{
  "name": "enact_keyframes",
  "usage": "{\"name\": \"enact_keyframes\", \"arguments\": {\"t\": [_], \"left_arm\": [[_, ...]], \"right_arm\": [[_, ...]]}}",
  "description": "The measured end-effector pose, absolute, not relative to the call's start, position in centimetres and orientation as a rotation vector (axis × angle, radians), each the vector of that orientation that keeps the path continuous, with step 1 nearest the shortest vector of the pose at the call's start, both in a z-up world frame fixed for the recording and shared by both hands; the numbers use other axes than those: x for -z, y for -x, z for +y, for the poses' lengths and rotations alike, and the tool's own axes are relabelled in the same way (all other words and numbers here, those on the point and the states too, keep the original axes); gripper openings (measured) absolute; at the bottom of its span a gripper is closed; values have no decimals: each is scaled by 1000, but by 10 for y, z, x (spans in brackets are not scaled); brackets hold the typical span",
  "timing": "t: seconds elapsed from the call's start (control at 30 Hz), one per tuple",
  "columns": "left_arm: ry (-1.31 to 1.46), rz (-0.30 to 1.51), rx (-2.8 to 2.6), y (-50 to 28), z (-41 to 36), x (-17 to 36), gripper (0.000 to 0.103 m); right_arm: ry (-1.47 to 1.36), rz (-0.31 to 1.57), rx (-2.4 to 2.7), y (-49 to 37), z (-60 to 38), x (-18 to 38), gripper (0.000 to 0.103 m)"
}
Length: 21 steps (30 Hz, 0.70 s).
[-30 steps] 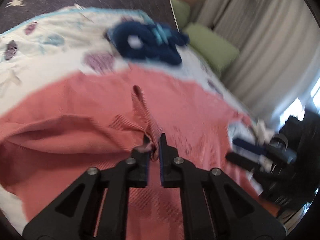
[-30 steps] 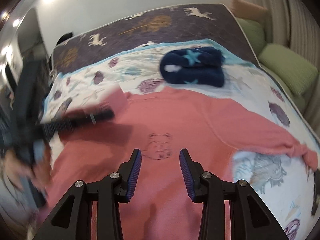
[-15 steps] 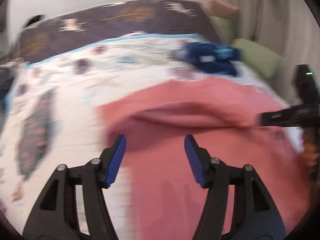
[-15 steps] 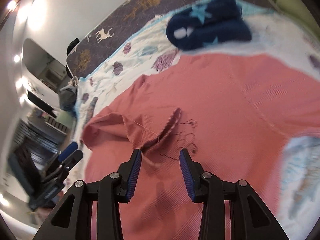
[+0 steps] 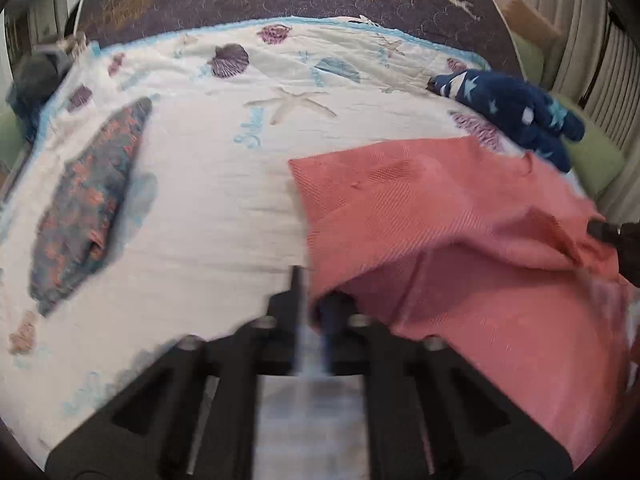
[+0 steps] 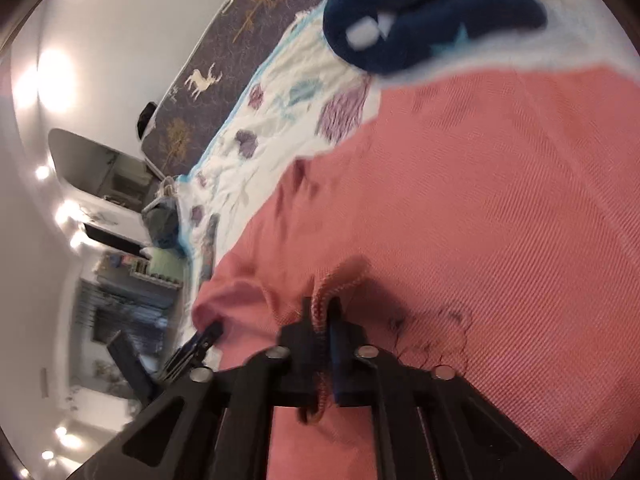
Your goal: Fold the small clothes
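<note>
A pink ribbed garment (image 5: 460, 208) lies spread on the bed, its left part lifted into a loose fold. My left gripper (image 5: 314, 300), blurred, is shut on the garment's near left edge; the right wrist view shows it at that corner (image 6: 208, 334). My right gripper (image 6: 320, 316) is shut on a raised pinch of the pink garment (image 6: 500, 200), just left of a dark outline drawing (image 6: 432, 332). In the left wrist view the right gripper (image 5: 600, 232) shows only as a dark tip at the right edge.
A folded navy garment with light stars (image 5: 512, 108) lies beyond the pink one. A dark patterned cloth (image 5: 88, 200) rests on the left of the white seashell bedspread (image 5: 200, 140). Green cushions (image 5: 592, 160) line the right side; a grey bag (image 5: 36, 76) sits far left.
My left gripper let go of the middle fold, opened, swung left and shut on the garment's left edge. My right gripper came down onto the raised fold and shut on it.
</note>
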State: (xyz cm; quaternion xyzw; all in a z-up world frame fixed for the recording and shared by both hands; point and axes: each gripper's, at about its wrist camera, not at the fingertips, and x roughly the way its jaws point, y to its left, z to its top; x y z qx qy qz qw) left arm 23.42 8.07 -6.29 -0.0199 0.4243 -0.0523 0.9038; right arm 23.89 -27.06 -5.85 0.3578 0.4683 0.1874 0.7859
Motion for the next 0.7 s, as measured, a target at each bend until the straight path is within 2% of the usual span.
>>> {"name": "enact_keyframes", "arguments": {"t": [0.17, 0.23, 0.37, 0.5, 0.57, 0.63, 0.7], "left_arm": [[-59, 746, 175, -200, 59, 40, 8], [-118, 742, 210, -192, 47, 40, 8], [-239, 752, 218, -187, 25, 54, 20], [-250, 796, 175, -194, 24, 61, 21], [-236, 817, 129, -199, 33, 62, 22], [-211, 835, 127, -199, 41, 62, 28], [-193, 841, 133, -195, 46, 60, 28]], "right_arm": [[-746, 706, -356, -207, -311, -1, 4], [-717, 669, -325, -198, -326, -12, 4], [-714, 742, -235, -193, -350, 8, 4], [-764, 881, -191, -189, -362, 51, 7], [-790, 912, -168, -184, -368, 64, 7], [-821, 925, -156, -180, -378, 71, 7], [-833, 919, -142, -177, -384, 71, 8]]}}
